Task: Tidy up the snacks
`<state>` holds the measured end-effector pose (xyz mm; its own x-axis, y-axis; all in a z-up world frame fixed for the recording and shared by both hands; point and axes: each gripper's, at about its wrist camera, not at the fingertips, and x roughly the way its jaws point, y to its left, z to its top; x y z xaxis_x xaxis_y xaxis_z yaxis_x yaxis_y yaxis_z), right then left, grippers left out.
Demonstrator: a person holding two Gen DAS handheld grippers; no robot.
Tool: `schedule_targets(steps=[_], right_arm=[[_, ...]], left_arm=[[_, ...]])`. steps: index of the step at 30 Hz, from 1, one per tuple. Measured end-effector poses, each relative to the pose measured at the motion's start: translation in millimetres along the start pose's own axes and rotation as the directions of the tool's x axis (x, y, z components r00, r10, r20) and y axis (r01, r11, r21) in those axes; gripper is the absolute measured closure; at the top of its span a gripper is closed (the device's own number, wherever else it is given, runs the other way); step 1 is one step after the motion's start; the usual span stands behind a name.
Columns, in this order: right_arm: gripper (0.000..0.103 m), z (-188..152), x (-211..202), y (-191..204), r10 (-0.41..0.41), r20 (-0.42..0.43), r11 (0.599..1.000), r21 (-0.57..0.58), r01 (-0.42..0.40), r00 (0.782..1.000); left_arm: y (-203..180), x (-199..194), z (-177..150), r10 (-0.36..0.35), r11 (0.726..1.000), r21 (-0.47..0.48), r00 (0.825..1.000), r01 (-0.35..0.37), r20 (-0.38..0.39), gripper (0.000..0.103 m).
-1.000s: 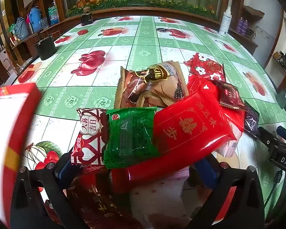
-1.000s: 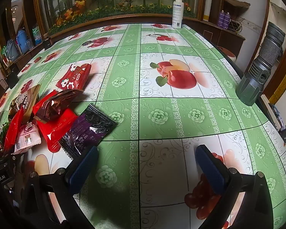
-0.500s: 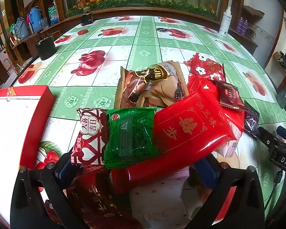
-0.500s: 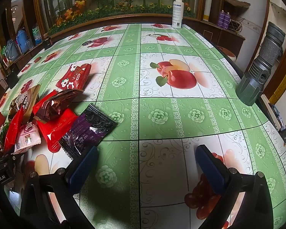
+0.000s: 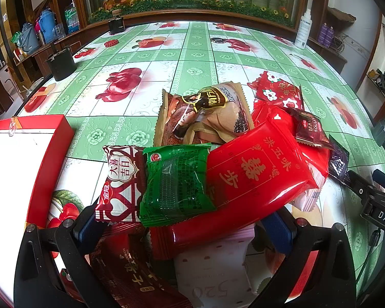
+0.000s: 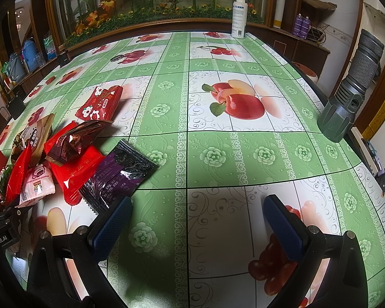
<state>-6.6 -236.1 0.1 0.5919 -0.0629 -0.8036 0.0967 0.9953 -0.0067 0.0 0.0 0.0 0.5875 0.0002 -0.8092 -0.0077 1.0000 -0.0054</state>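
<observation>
Your left gripper (image 5: pixel 184 220) stands spread wide over the snack pile, gripping nothing; packets fill the gap between its blue pads (image 5: pixel 276 231). Your right gripper (image 6: pixel 195 228) is likewise spread and empty over bare tablecloth (image 6: pixel 218 154). The red box (image 5: pixel 46 159), white inside, lies left of the pile. Nearest you: one green packet (image 5: pixel 177 182) overlapping one red-and-white heart packet (image 5: pixel 120 184); one large red packet (image 5: pixel 256 177) lies across both the green one and a tan packet (image 5: pixel 208 113). A dark sachet (image 5: pixel 309 128) reads "MARQUITOS", partly legible; a pink wrapper (image 5: pixel 213 272) shows "520". One purple sachet (image 6: pixel 118 174) lies just beside your right gripper's left pad. One grey flashlight (image 6: pixel 351 92) and one white spray bottle (image 6: pixel 238 15) stand well apart.
</observation>
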Motion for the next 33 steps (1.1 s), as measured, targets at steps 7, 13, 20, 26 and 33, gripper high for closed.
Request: schedule_targets(steps=[7, 13, 20, 26, 33], right_arm=[[0.0, 0, 0, 0, 0.0, 0.0, 1.0, 0.0, 0.0, 1.0], [0.0, 0, 0, 0, 0.0, 0.0, 1.0, 0.0, 0.0, 1.0], [0.0, 0, 0, 0, -0.001, 0.0, 1.0, 0.003, 0.001, 1.0], [0.0, 1, 0, 0, -0.001, 0.0, 1.0, 0.002, 0.001, 1.0], [0.0, 1, 0, 1, -0.001, 0.0, 1.0, 0.0, 0.001, 1.0]], left_arm=[[0, 0, 0, 0.0, 1.0, 0.0, 1.0, 0.0, 0.0, 0.0], [0, 0, 0, 0.0, 1.0, 0.0, 1.0, 0.0, 0.0, 0.0], [0, 0, 0, 0.0, 1.0, 0.0, 1.0, 0.0, 0.0, 0.0], [-1, -4, -4, -0.004, 1.0, 0.009, 1.0, 0.004, -0.004, 0.0], [2, -17, -8, 0.029, 0.999, 0.017, 0.999, -0.029, 0.02, 0.0]])
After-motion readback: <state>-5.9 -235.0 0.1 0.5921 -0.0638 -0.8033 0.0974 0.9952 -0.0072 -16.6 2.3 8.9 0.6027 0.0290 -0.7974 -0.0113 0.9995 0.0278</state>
